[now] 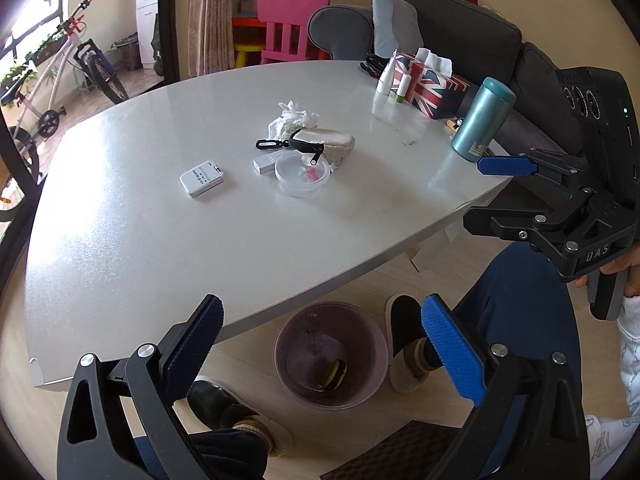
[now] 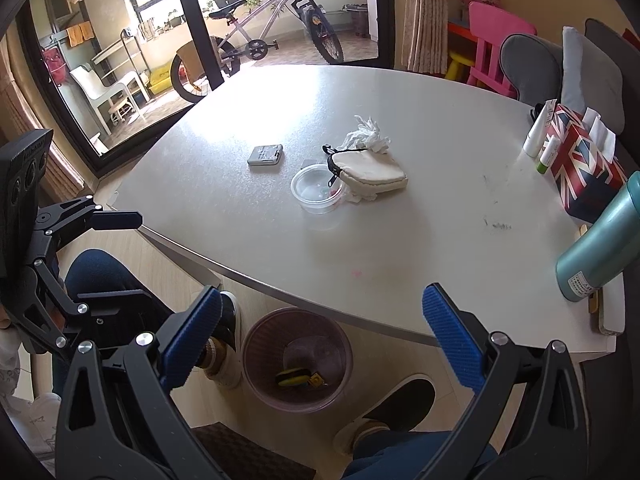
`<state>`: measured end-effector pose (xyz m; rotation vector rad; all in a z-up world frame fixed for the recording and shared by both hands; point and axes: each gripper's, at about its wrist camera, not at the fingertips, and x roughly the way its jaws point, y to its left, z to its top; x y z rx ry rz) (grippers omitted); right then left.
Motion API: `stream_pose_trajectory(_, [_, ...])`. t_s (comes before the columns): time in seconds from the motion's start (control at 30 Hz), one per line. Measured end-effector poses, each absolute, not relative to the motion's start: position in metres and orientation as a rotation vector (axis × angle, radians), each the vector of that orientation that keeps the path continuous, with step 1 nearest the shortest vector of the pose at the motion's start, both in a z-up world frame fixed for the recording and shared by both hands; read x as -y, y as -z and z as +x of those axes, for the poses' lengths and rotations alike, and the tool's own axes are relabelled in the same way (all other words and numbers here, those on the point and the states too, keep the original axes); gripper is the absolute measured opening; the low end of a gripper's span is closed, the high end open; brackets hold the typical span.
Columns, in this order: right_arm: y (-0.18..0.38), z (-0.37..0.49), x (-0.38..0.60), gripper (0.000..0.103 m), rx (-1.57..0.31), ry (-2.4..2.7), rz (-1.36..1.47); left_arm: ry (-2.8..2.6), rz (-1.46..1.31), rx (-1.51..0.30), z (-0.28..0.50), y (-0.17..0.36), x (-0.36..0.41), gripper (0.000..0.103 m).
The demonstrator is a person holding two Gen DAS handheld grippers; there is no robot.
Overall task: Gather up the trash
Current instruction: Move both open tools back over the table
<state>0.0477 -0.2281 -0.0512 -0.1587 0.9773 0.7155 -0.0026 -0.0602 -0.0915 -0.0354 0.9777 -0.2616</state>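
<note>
White-grey laminate covers the table (image 1: 120, 240), and its things run left to right in the left wrist view: a small white box (image 1: 201, 178) with printed lines too small to read, a white stick-shaped item (image 1: 264, 164), a clear plastic tub (image 1: 302, 180) with pink and green bits in it, and a beige zip pouch (image 1: 326, 142) lying with its long axis across the table, its black clip toward the left. Crumpled white tissue (image 1: 292, 118), the trash on the tabletop, sits just behind the pouch and touches it, with more tissue showing at the pouch's right end. Farther right stand two small white tubes (image 1: 386, 78), a Union Jack tissue box (image 1: 428, 80) and an upright teal flask (image 1: 482, 120) with a label I cannot read. On the floor below the near table edge stands a pinkish waste bin (image 1: 330, 354), mouth upward, with a yellow-and-black scrap (image 1: 336, 374) lying at its bottom. Left gripper (image 1: 322, 354) hovers above the bin with its blue-padded fingers spread wide and nothing between them. Right gripper (image 2: 322, 344) is likewise wide apart and empty, off the table's near edge; seen from the left wrist view its body bears the letters "DAS".
</note>
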Motion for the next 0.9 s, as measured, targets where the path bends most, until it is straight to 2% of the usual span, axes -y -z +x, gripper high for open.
stream_pose_trajectory(0.4, [0.05, 0.063, 0.223, 0.099, -0.975, -0.717, -0.15, 0.233, -0.059, -0.952, 0.004, 0.085, 0.047, 0.096])
stream_pose_trajectory(0.9, [0.052, 0.138, 0.193, 0.099, -1.003, -0.72, -0.154, 0.209, -0.098, -0.912, 0.038, 0.076, 0.022, 0.096])
